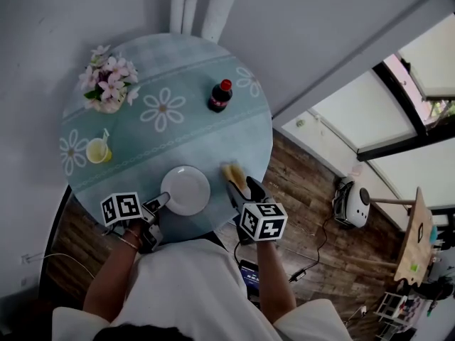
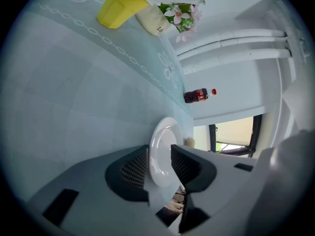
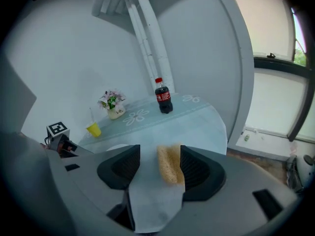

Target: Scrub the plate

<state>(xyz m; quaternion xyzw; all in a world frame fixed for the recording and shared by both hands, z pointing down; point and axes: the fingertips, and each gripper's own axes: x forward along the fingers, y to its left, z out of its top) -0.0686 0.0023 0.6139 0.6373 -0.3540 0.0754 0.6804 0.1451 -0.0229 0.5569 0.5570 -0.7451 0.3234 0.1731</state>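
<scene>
The plate [image 1: 186, 189] lies flat on the table [image 1: 185, 137], near the front edge. The sponge [image 1: 233, 174] lies just beside it, on its right.

The left gripper [image 1: 158, 203] is let go. Its jaws stand wide, one on each side of the plate's rim, and do not squeeze it. The right gripper [image 1: 243, 189] is let go too. The sponge sits between its jaws, close to the right one, but it is not pinched.

So no scrubbing is going on right now. I think this is a grab-or-let-go step. To scrub, the left jaws must close on the rim to hold the plate still. The right jaws must close on the sponge, lift it, and rub it over the plate.
</scene>
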